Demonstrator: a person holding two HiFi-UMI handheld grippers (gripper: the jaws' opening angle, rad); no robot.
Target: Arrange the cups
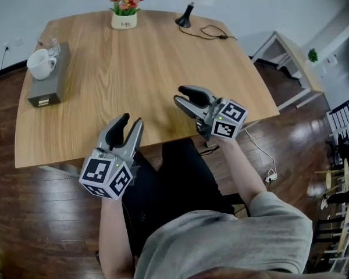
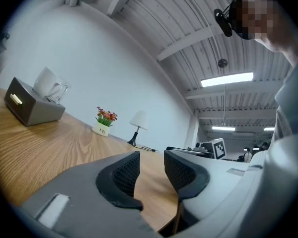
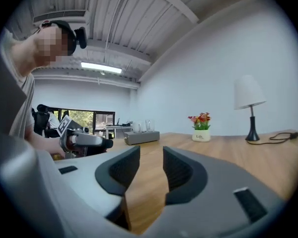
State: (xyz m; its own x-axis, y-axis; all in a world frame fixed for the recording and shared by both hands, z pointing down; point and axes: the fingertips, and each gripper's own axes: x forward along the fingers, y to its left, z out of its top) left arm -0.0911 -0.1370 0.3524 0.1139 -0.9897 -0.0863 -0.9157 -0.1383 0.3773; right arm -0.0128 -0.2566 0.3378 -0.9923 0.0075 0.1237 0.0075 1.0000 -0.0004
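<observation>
A white mug point(image 1: 41, 64) and a clear glass point(image 1: 53, 44) stand on a grey box point(image 1: 48, 86) at the table's far left. The left gripper view shows the mug point(image 2: 46, 85) and glass point(image 2: 62, 90) far off on that box point(image 2: 32, 109). My left gripper point(image 1: 130, 122) hovers at the table's near edge, open, with nothing between its fingers. My right gripper point(image 1: 181, 95) is over the table's near right part, pointing left, open and empty. Both stand far from the cups. In the right gripper view the box point(image 3: 141, 138) with the cups is small and distant.
A small pot of red flowers point(image 1: 124, 11) stands at the table's point(image 1: 139, 68) far edge, with a black-footed lamp point(image 1: 187, 15) and its cable point(image 1: 212, 32) to the right. A white side table point(image 1: 291, 63) stands beyond the right edge. My legs are under the near edge.
</observation>
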